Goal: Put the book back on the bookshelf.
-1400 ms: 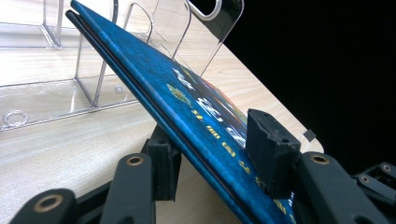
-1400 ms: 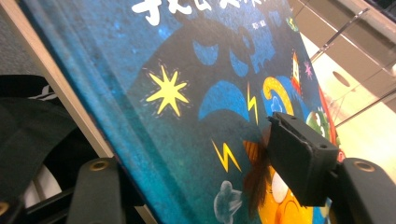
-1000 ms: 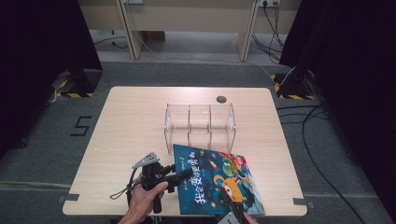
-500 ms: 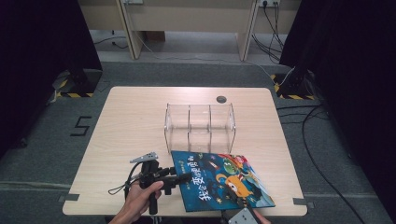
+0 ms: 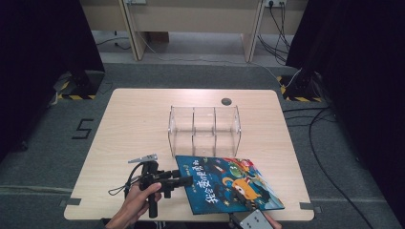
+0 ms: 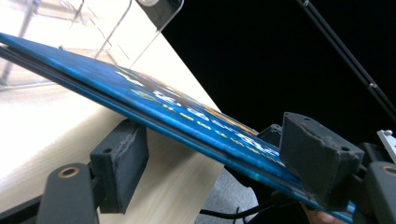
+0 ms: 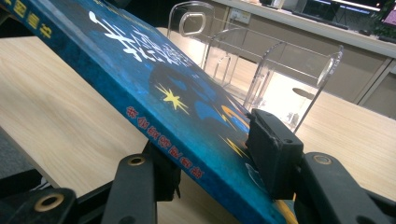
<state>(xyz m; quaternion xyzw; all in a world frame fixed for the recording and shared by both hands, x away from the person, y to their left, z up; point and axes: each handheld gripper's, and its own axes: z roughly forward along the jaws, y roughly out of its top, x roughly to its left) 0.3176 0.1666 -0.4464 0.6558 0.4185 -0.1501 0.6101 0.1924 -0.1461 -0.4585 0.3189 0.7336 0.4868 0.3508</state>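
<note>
1. High view puts the left tool (image 5: 184, 181) nearest, at the front of the pale wooden worktop (image 5: 138, 124), held in a hand (image 5: 136, 204) and pointing at the left edge of the blue picture book (image 5: 229, 183).
2. Left gripper view: the book (image 6: 187, 121) runs between its jaws, which have just been opening; the left pad stands off the cover.
3. Right tool (image 7: 212, 163) pinches the book's (image 7: 154, 88) near corner, one pad on the cover and one beneath, so the book is lifted at a tilt.
4. Behind the book stands a clear acrylic rack (image 5: 204, 130) with three compartments.
5. Near the worktop's far edge sits a round dark cable port (image 5: 226, 101).
6. Beyond lie grey carpet (image 5: 43, 152), a floor mark "5" (image 5: 83, 129), black curtains (image 5: 38, 43) at both sides and desk legs (image 5: 134, 33) with trailing cables.
</note>
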